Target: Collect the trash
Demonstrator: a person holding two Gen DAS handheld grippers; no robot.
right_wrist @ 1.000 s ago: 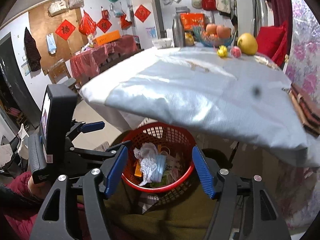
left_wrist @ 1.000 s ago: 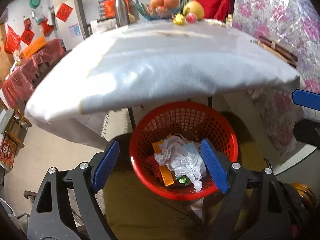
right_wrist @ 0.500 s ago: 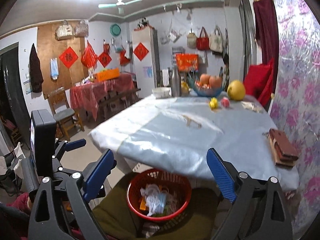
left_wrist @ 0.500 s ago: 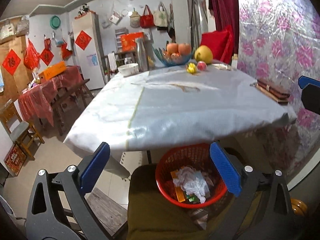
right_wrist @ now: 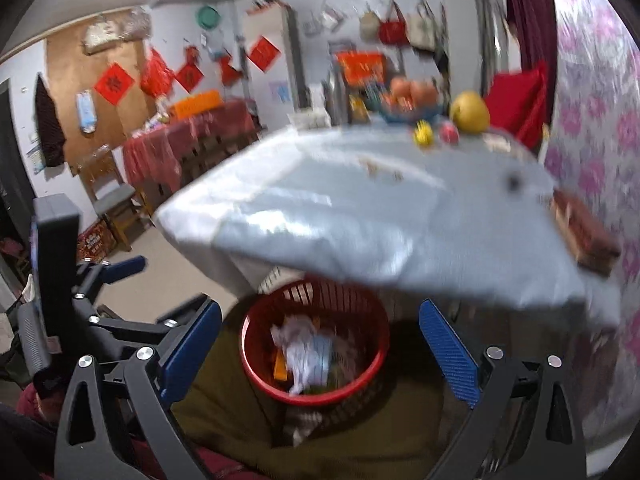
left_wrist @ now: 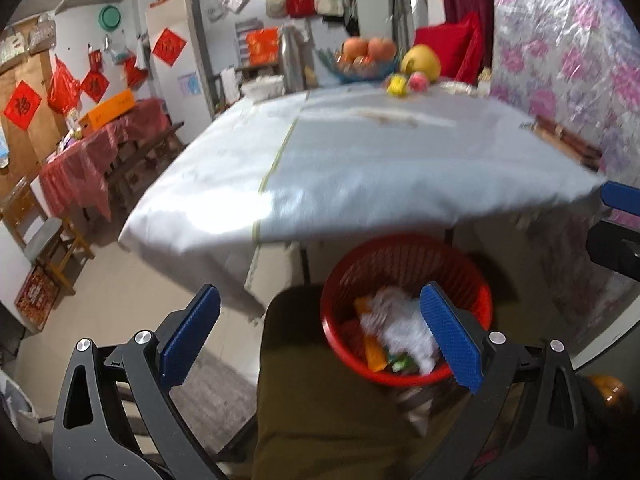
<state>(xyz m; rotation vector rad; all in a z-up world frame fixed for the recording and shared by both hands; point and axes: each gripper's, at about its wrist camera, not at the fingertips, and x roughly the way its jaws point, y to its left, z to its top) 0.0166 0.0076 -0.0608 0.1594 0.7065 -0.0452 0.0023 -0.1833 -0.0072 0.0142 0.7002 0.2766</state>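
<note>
Left gripper (left_wrist: 320,336) is spread wide, nothing in it; right gripper (right_wrist: 320,352) is opening, also empty. Red trash basket (right_wrist: 256,344) sits just ahead, below both, holding crumpled paper (left_wrist: 404,330). Red wall signs (right_wrist: 114,83) too blurry to read.

Table edge (left_wrist: 360,216) overhangs the open-topped red basket (left_wrist: 404,256).
</note>
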